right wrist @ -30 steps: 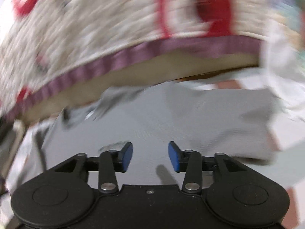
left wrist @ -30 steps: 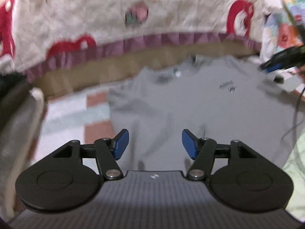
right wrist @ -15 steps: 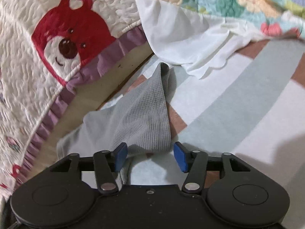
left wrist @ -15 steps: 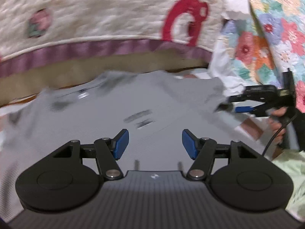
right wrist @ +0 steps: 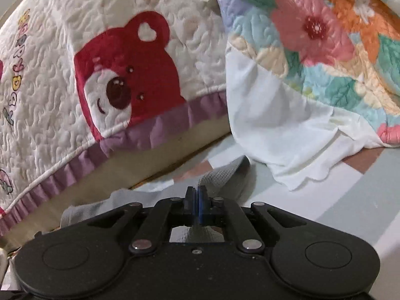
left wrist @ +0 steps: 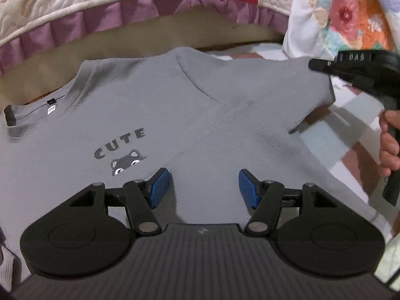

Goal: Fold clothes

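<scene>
A grey T-shirt with a "CUTE" cat print lies face up on a striped mat, collar to the far left. My left gripper is open and empty, hovering low over the shirt's right chest. The shirt's right sleeve stretches to the far right, where my right gripper holds its end. In the right wrist view, my right gripper is shut on the grey sleeve fabric, which bunches up just past the pads.
A quilt with a red bear and purple frill hangs along the back. A floral quilt and a white cloth lie at the right. The striped mat extends to the right.
My right gripper has closed on the end of the sleeve. My left gripper has moved nearer over the shirt and stayed open.
</scene>
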### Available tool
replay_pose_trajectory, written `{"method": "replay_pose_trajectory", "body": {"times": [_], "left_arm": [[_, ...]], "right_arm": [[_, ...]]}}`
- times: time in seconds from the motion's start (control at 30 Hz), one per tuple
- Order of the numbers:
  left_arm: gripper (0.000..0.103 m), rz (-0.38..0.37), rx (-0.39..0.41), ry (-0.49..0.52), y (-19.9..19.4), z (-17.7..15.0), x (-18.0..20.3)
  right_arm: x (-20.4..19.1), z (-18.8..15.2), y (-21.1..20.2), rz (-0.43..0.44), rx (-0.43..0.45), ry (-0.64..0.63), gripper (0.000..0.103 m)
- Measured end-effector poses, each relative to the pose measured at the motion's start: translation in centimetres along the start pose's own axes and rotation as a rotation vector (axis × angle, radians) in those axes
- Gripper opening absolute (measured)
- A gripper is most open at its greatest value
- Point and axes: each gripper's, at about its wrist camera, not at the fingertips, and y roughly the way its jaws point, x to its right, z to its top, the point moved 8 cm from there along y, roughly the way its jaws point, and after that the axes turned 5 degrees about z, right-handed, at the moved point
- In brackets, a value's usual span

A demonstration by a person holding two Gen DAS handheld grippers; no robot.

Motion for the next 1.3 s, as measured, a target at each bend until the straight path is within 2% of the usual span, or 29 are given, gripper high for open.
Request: {"method": "replay_pose_trajectory", "body": {"times": [0.07,0.13,0.27,0.3,0.33,0.43,0.47,0.6,0.67,0.7,0.8,0.87,0.93,0.97,1.0,1.07,1.1,1.17,1.23,1.3], "left_arm": [[0.063,0.041,-0.007,-0.008,-0.2,-0.3,-0.8],[0.064,0.085,-0.014,-0.058,-0.3,-0.6,-1.9],[0.064,0.11,-0.007,-0.094,-0.5,-0.8,-3.0],[0.065,0.113,-0.003,-0.087,-0.6,-0.8,-2.9],[0.065,0.114,0.0,-0.085,-0.6,-0.9,-2.9],[0.065,0.111,0.001,-0.105,-0.7,-0.9,-3.2],[0.065,0.111,-0.002,-0.112,-0.6,-0.8,-3.2],[0.068,0.095,-0.004,-0.13,-0.1,-0.2,-2.8],[0.068,0.077,-0.003,-0.141,-0.1,-0.1,-2.8],[0.068,0.062,-0.005,-0.153,-0.2,-0.1,-2.9],[0.068,0.015,-0.014,-0.192,-0.9,-0.3,-3.3],[0.068,0.014,-0.019,-0.195,-1.2,-0.6,-3.7],[0.068,0.03,-0.019,-0.187,-1.5,-0.8,-4.2],[0.068,0.034,-0.019,-0.188,-1.7,-0.9,-4.5],[0.068,0.037,-0.02,-0.193,-1.8,-1.1,-4.8],[0.068,0.042,-0.021,-0.204,-2.2,-1.3,-5.5],[0.068,0.043,-0.018,-0.209,-2.4,-1.3,-5.9],[0.068,0.048,-0.012,-0.222,-2.7,-1.4,-6.8],[0.068,0.06,-0.008,-0.244,-3.0,-1.4,-7.9],[0.068,0.072,-0.008,-0.285,-3.1,-1.4,-9.1]], "right_arm": [[0.9,-0.2,0.2,-0.012,-0.015,0.008,0.002],[1.8,-0.5,0.2,-0.016,-0.02,0.043,0.002],[2.4,-1.7,0.7,-0.027,-0.071,0.077,0.003],[2.7,-1.9,0.8,-0.042,-0.09,0.094,0.013],[3.0,-2.1,0.5,-0.063,-0.099,0.129,0.016],[3.3,-2.4,-1.7,-0.071,-0.106,0.241,0.039],[3.2,-2.9,-2.7,-0.069,-0.115,0.289,0.054],[2.1,-6.1,-4.5,0.064,-0.188,0.52,0.06],[1.5,-7.0,-3.7,0.129,-0.206,0.59,0.062],[1.3,-6.9,-3.0,0.136,-0.194,0.582,0.062],[0.6,-5.4,-0.3,0.105,-0.122,0.476,0.064],[0.0,-4.1,2.0,0.081,-0.099,0.391,0.061],[-0.6,-3.2,3.6,0.061,-0.096,0.3,0.011],[-1.1,-2.9,3.8,0.068,-0.088,0.264,0.006],[-1.9,-2.5,3.7,0.081,-0.073,0.211,0.006],[-5.1,-1.4,2.0,0.135,-0.009,0.029,0.006],[-7.0,-1.0,1.0,0.164,0.017,-0.083,0.006],[-12.1,-1.9,-1.3,0.244,0.029,-0.422,0.006],[-16.2,-5.6,-2.9,0.322,-0.026,-0.825,0.006],[-17.4,-10.6,-3.7,0.341,-0.107,-1.212,0.003]]}}
